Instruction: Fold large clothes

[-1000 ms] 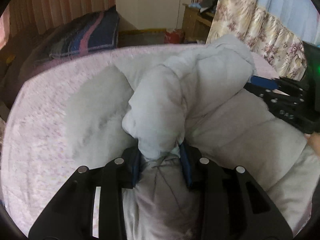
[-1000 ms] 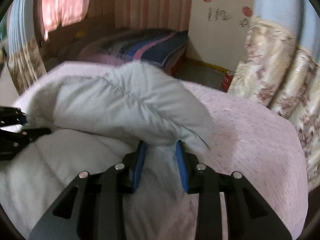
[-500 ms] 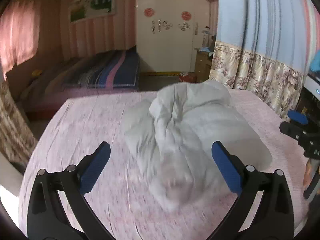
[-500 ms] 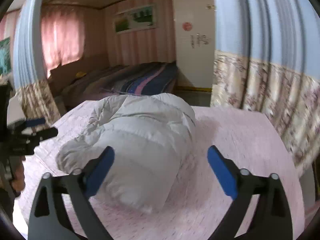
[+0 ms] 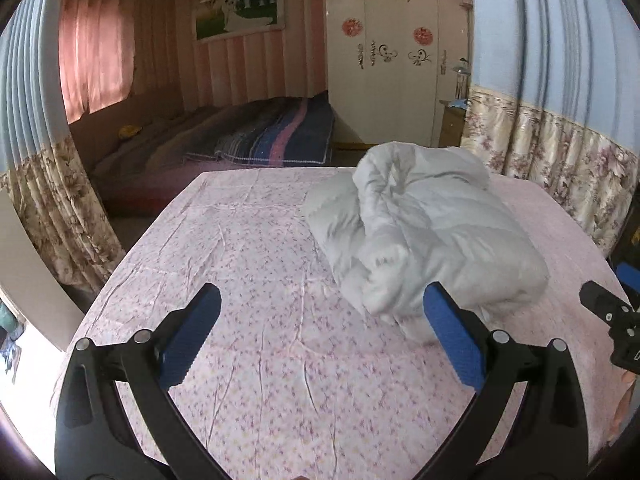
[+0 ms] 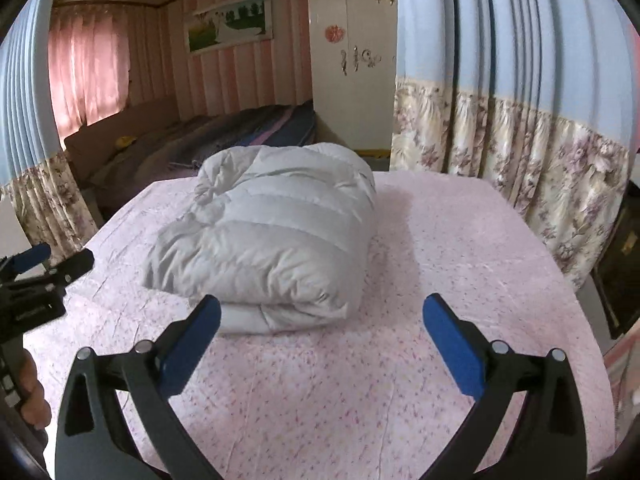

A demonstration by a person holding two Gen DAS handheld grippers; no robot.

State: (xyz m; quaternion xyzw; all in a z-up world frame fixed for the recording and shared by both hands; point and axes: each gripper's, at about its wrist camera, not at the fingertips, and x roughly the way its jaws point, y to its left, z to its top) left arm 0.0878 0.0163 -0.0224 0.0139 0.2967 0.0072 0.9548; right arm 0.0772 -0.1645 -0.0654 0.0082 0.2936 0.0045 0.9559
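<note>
A pale grey puffy down jacket [image 5: 424, 236] lies folded in a thick bundle on the pink flowered bed sheet [image 5: 260, 280]. It also shows in the right wrist view [image 6: 272, 236], layered flat with a fold at the near end. My left gripper [image 5: 320, 320] is open and empty, drawn back above the sheet, with the jacket just beyond its right finger. My right gripper [image 6: 320, 320] is open and empty, drawn back from the jacket's near end. Each gripper shows at the edge of the other's view: the right gripper [image 5: 608, 312] and the left gripper [image 6: 44, 268].
Flowered curtains [image 6: 520, 168] hang along the bed's right side and another curtain [image 5: 52, 216] along the left. A second bed with a striped blanket [image 5: 272, 136] stands beyond. A white wardrobe [image 5: 396, 60] stands at the back wall.
Both grippers let go of the jacket, opened wide and pulled back and up from it. The jacket now rests as a folded bundle on the bed.
</note>
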